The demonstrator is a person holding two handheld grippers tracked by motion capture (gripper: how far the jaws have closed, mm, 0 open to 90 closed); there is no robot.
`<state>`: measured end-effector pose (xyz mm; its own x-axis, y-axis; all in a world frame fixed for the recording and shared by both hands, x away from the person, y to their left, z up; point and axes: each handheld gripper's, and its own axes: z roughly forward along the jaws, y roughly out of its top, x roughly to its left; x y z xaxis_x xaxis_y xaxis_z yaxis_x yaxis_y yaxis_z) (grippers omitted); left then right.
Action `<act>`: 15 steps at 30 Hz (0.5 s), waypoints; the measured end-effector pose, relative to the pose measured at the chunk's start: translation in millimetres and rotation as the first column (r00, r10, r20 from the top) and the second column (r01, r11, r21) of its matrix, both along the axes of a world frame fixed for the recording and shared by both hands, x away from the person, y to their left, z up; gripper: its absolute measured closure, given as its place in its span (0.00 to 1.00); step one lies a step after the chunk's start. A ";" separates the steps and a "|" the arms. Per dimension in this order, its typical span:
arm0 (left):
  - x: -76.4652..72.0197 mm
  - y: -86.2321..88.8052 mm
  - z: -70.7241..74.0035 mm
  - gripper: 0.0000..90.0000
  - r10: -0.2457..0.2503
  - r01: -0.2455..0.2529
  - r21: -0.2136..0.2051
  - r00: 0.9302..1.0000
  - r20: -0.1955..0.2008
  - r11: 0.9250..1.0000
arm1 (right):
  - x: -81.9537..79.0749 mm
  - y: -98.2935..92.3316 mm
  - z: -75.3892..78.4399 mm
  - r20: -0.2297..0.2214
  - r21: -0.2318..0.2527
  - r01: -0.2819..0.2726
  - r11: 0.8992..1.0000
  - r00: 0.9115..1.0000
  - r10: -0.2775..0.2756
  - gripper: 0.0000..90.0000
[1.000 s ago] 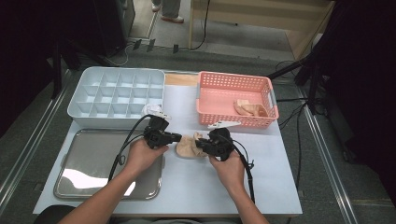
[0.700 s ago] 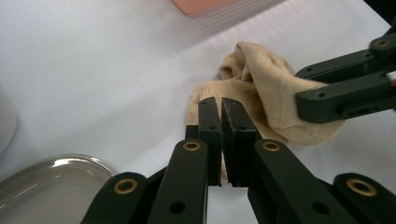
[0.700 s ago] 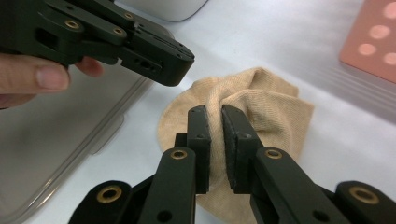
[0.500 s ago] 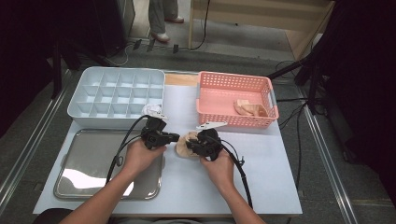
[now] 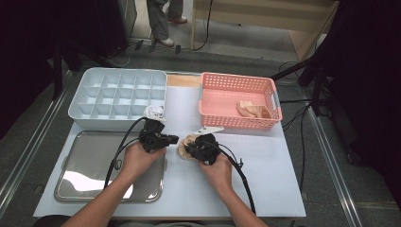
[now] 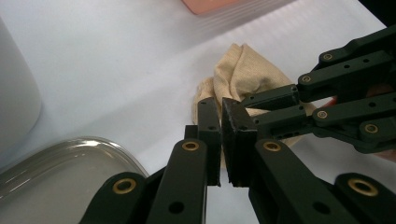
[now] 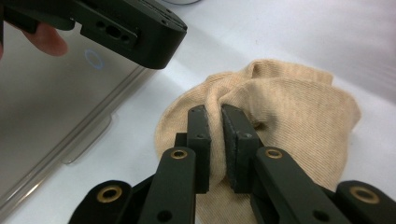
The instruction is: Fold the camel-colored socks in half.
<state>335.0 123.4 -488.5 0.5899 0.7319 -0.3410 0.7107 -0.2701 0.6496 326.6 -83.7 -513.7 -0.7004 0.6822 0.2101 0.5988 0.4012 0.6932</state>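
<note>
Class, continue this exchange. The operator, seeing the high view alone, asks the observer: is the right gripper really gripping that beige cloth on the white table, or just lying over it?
Observer: Gripping. In the right gripper view, the right gripper has its fingers pinched on a raised fold of the beige ribbed knitted cloth.
Operator: And the left gripper?
Observer: The left gripper view shows the left gripper with fingers almost together at the cloth's edge; whether fabric is caught, I cannot tell.
Operator: Is the cloth flat?
Observer: No, it is bunched into folds.
</note>
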 end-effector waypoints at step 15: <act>1.6 -2.0 -0.5 0.96 -0.008 0.008 0.002 1.000 -0.005 1.000 | -2.4 -3.8 4.1 -0.021 0.048 -0.021 0.999 1.000 0.022 0.76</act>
